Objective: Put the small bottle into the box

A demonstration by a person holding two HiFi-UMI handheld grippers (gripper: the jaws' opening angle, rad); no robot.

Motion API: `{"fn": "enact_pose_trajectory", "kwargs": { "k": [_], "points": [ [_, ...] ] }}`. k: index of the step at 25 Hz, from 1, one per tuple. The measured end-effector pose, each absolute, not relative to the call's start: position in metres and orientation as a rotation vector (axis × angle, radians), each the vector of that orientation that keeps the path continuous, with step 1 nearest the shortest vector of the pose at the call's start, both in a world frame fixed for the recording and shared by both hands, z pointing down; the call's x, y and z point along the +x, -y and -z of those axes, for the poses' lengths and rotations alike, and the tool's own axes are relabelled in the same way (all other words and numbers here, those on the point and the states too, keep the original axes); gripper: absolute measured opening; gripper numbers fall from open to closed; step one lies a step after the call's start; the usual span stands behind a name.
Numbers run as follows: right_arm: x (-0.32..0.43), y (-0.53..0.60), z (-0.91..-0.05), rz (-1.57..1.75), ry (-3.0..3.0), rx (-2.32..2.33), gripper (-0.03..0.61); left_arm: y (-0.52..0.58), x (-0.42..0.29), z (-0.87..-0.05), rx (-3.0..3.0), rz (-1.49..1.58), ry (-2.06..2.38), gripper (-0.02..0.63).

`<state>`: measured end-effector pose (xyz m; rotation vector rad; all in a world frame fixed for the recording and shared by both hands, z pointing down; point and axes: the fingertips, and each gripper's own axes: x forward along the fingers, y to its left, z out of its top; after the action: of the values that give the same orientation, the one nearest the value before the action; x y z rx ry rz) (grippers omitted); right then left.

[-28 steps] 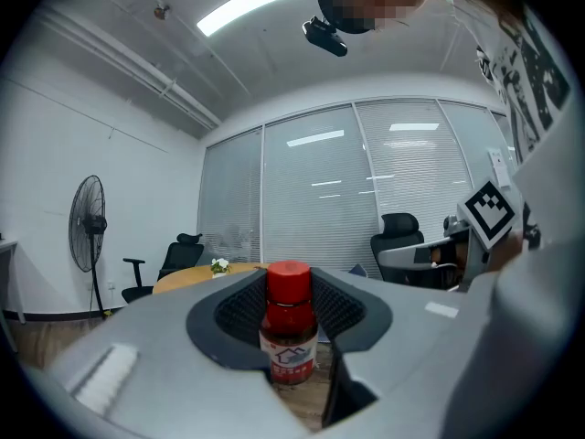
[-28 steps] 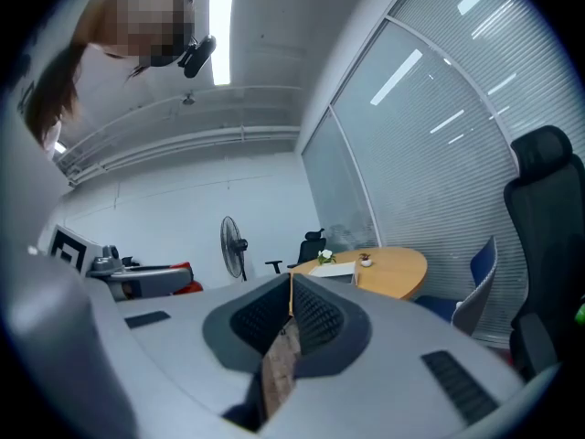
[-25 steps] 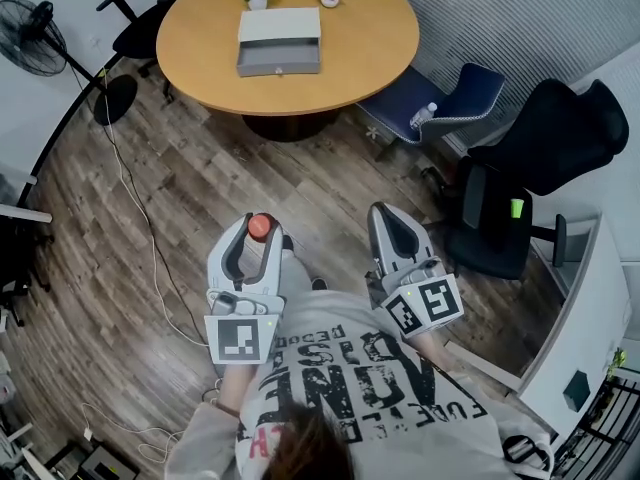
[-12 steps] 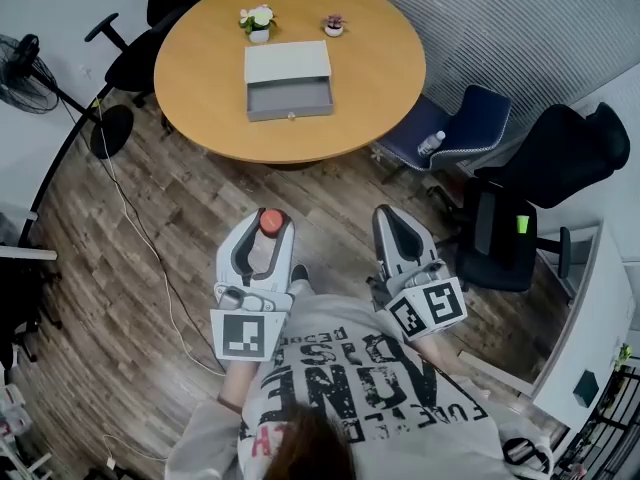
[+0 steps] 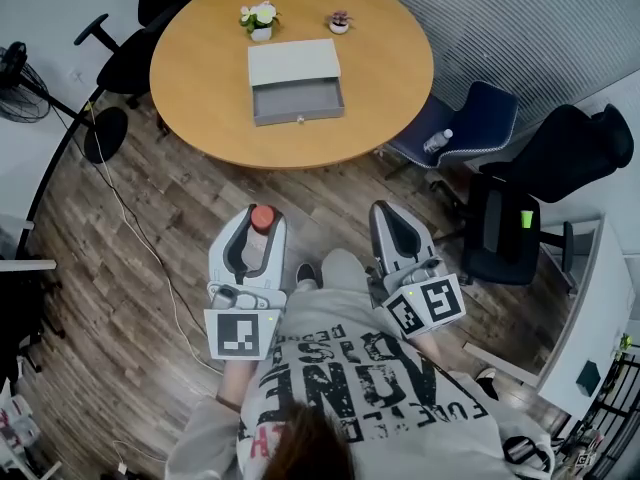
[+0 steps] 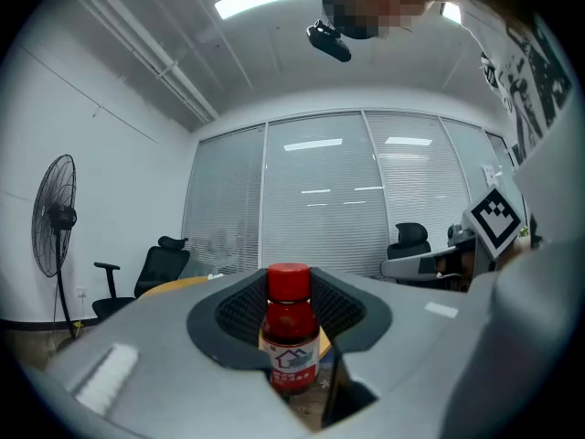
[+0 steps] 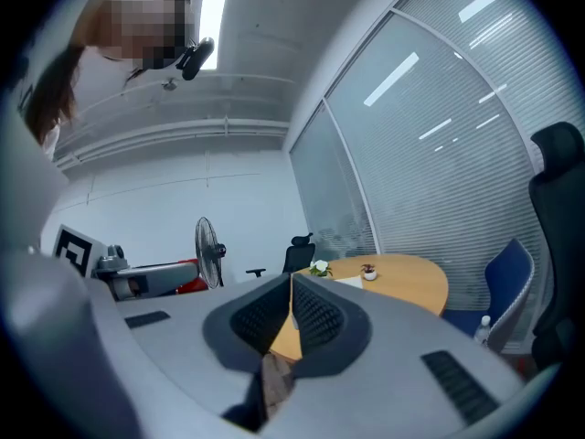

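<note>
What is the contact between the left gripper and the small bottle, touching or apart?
Touching. The left gripper view shows the small bottle standing upright between the jaws of the left gripper, with both pads pressing against its sides.

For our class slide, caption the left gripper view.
Left gripper holds the red-capped small bottle upright between its fingers, a fan standing left.

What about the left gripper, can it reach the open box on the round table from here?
Probably not yet. The left gripper, shut on the small bottle, hangs short of the table, and the box sits near its middle. Bare floor lies between; stepping closer should do.
</note>
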<state>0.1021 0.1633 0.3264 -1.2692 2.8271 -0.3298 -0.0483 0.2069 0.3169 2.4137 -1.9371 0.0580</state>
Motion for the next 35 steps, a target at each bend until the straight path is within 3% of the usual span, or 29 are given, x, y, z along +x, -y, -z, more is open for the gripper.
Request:
{"fn": "enact_pose_trajectory", "kwargs": {
  "k": [35],
  "points": [
    [0.075,0.07,-0.343,0.357,-2.957,-1.052,0.015,-0.006,-0.084,-0.32,2.263,-0.02,2.207,0.149]
  ]
}}
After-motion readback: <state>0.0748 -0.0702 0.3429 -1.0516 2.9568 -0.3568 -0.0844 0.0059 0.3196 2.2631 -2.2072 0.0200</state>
